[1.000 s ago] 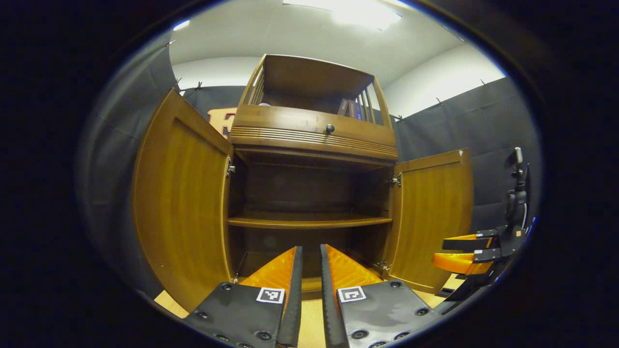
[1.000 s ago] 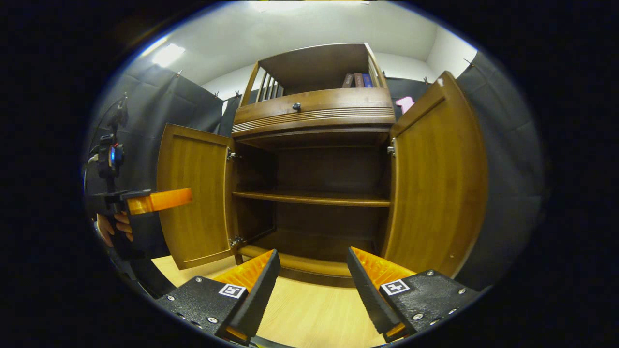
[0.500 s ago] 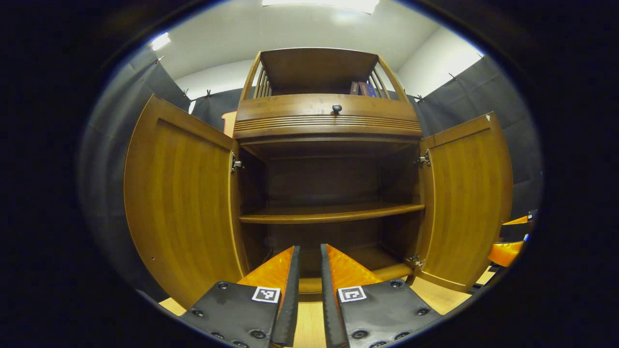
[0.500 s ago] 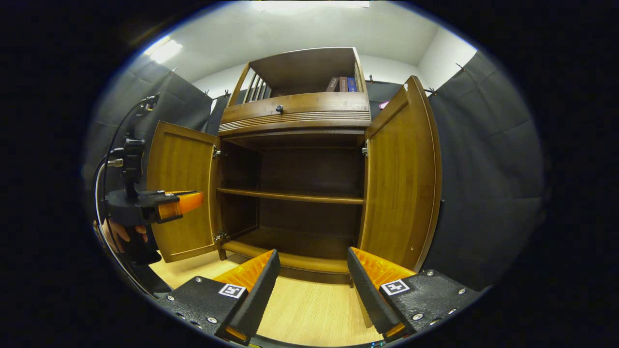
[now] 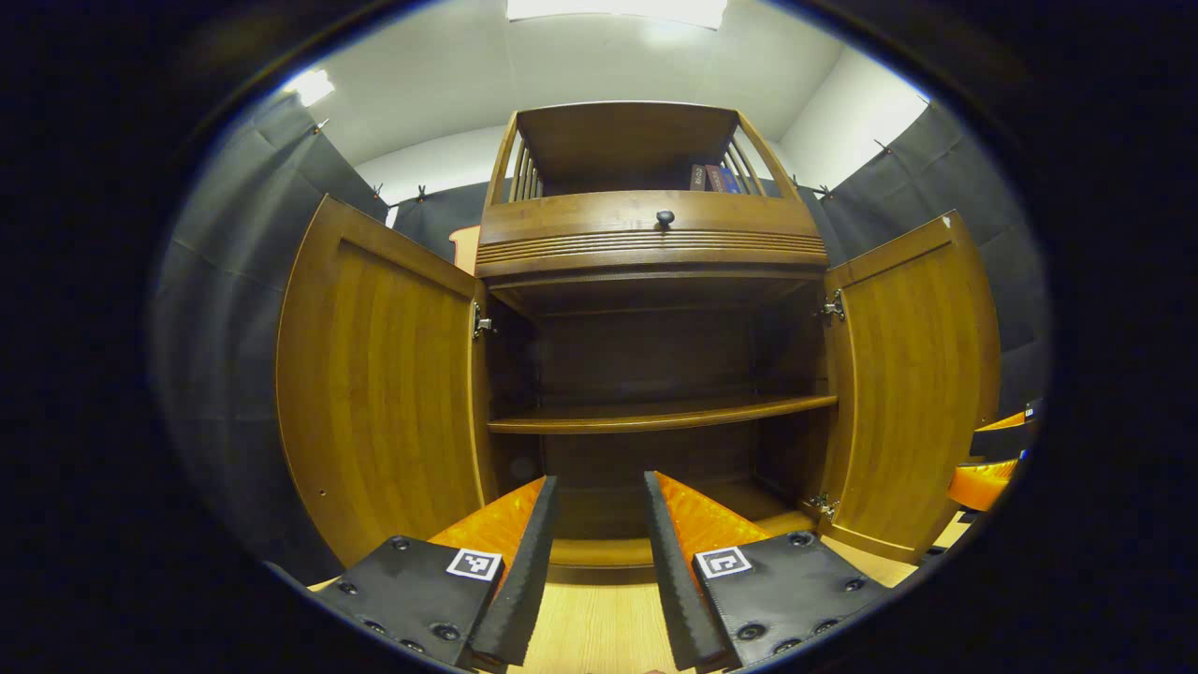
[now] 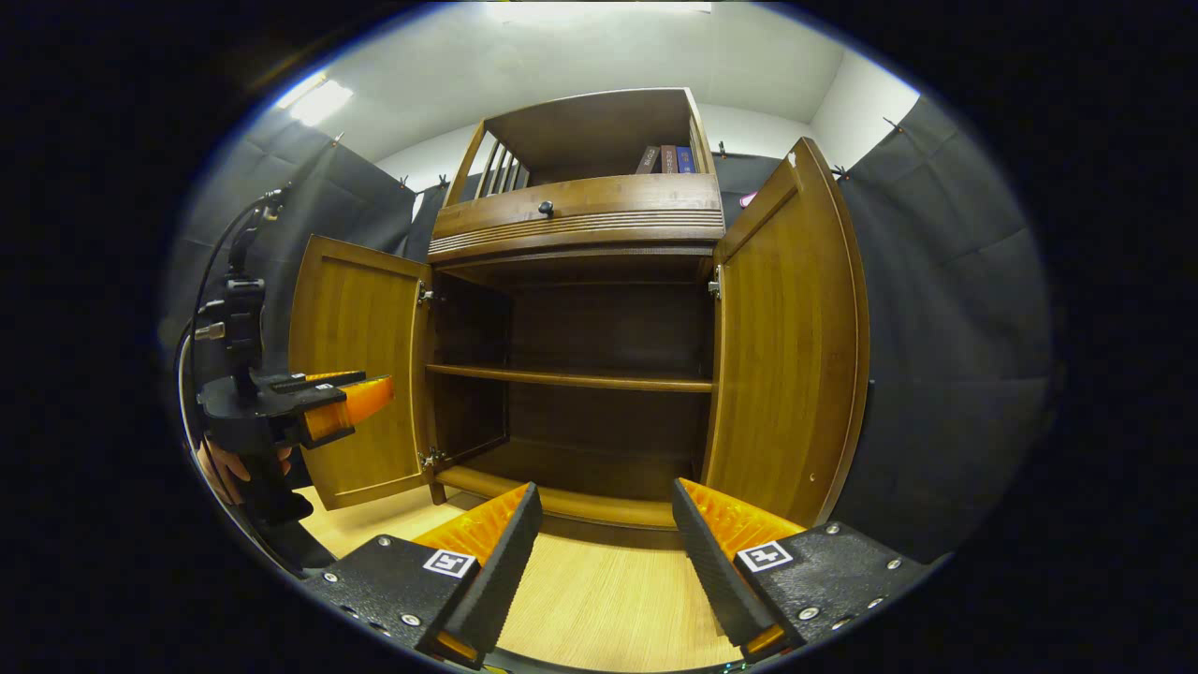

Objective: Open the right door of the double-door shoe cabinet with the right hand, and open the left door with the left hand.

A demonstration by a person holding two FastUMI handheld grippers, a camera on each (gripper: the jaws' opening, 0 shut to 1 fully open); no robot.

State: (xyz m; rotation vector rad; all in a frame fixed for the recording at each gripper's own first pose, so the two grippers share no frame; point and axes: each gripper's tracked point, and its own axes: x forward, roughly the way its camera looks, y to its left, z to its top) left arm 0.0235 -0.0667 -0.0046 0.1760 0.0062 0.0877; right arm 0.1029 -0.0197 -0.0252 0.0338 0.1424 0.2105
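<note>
Doors of the brown wooden double-door shoe cabinet (image 5: 655, 253) both stand swung wide; the task looks finished. Left hand-held gripper (image 5: 599, 571) and right hand-held gripper (image 6: 608, 571) hang spread, empty; next, simply retreat.

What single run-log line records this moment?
left door: open | right door: open | left gripper: open, empty | right gripper: open, empty | shelf: bare

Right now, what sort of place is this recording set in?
Most likely a staged recording booth rather than a lived-in home: black cloth hangs clipped along the walls, a lone wooden shoe cabinet stands on pale wood flooring with both doors open, and ceiling panel lights shine overhead.
</note>
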